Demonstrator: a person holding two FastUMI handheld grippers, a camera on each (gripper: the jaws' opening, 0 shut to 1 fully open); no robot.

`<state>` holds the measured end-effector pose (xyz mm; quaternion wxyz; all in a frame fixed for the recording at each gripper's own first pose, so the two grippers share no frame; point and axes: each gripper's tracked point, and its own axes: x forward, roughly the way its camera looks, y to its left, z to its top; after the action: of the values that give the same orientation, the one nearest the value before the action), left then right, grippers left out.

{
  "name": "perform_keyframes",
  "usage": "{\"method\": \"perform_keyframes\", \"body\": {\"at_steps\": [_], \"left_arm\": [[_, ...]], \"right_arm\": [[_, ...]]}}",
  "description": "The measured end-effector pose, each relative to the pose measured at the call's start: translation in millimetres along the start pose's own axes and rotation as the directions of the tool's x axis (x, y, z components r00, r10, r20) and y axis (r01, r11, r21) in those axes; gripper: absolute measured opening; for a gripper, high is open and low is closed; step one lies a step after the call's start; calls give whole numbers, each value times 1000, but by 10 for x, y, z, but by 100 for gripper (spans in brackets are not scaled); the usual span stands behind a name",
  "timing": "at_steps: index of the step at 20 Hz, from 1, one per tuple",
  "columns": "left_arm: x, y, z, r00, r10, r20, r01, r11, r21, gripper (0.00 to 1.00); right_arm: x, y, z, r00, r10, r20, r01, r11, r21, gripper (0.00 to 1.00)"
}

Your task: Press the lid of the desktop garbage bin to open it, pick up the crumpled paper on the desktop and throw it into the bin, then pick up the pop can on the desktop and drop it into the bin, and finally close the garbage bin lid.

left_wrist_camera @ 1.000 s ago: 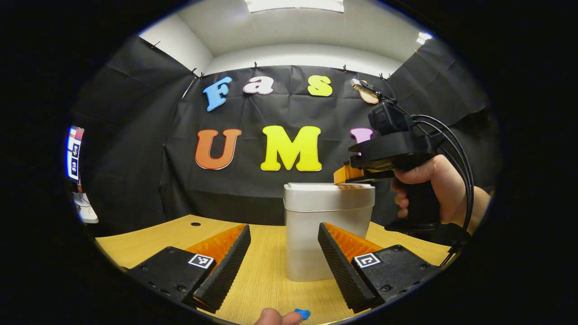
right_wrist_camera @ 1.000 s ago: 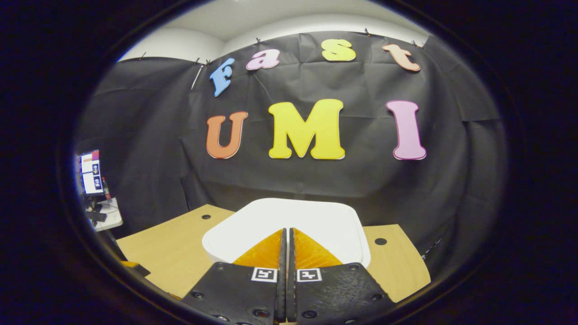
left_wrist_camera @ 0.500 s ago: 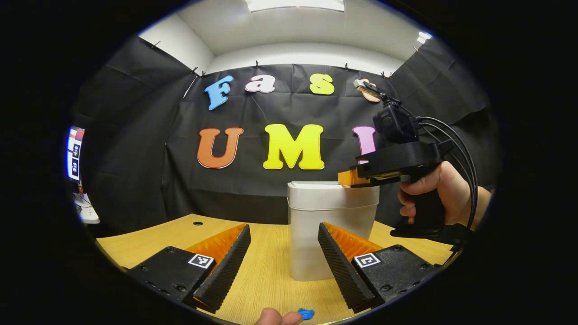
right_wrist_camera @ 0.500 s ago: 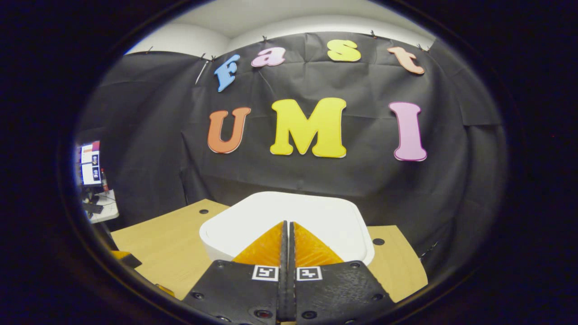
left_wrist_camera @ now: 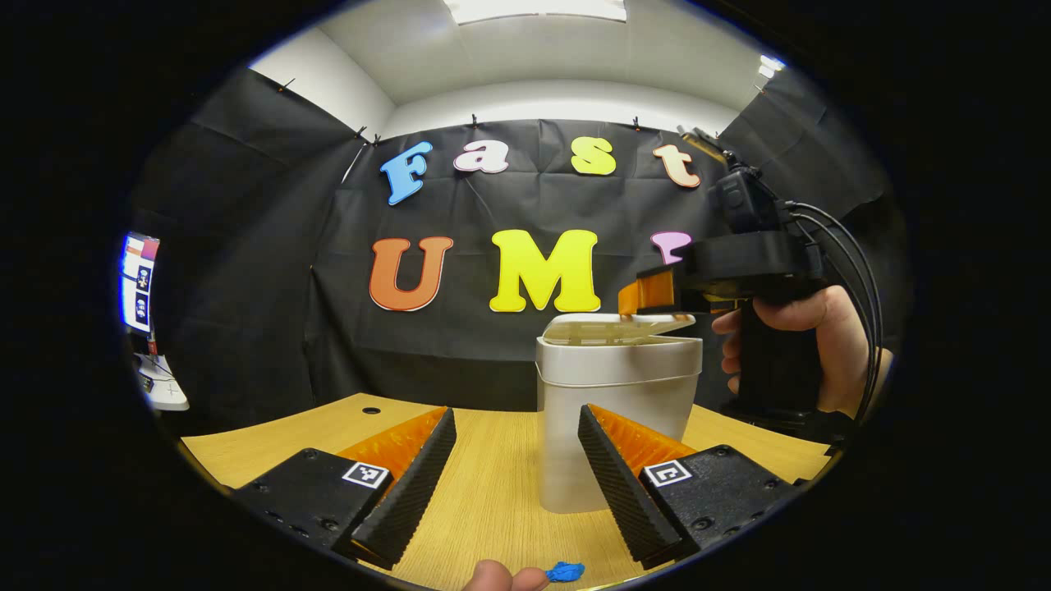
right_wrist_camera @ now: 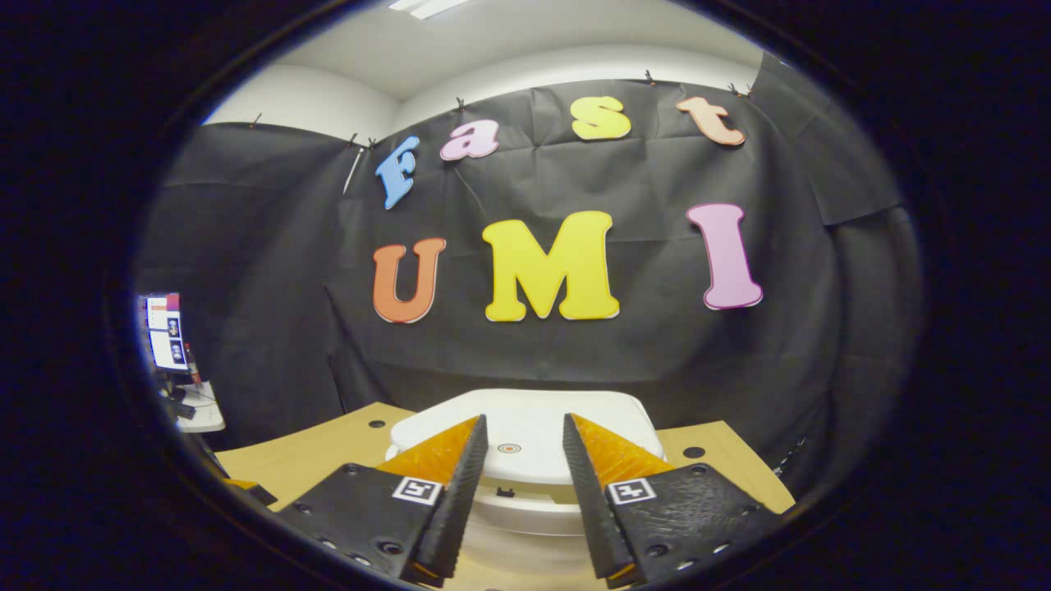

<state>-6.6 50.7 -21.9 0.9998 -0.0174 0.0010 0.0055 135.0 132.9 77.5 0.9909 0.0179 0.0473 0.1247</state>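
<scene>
- Above the garbage bin (left_wrist_camera: 617, 410), the right gripper (right_wrist_camera: 522, 460) was held open; the left gripper (left_wrist_camera: 516, 468) was likewise open, empty.
- The lid (left_wrist_camera: 612, 328) was seen only partly raised; it could be knocked shut by a careless withdrawal.

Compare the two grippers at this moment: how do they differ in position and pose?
The left gripper sits low over the desk, level with the bin; the right gripper hovers above the bin's lid, which has popped up. Both are open and hold nothing.

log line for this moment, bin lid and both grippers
phase: opening bin | lid: popped ajar | right gripper: open, above lid | left gripper: open, facing bin
</scene>
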Motion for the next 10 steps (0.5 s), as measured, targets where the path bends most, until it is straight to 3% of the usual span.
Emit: {"method": "perform_keyframes", "body": {"at_steps": [1, 5, 10], "left_arm": [[-12, -3, 12, 1000, -3, 3, 3, 1000, -5, 96], [-23, -30, 25, 1000, -18, 6, 19, 999, -27, 96], [-2, -73, -1, 999, -35, -4, 35, 999, -30, 96]], "right_arm": [[-58, 5, 65, 1000, -2, 20, 2, 1000, -12, 76], [-310, 50, 186, 996, -4, 93, 10, 998, -63, 96], [-585, 28, 102, 993, -3, 119, 12, 997, -76, 95]]}}
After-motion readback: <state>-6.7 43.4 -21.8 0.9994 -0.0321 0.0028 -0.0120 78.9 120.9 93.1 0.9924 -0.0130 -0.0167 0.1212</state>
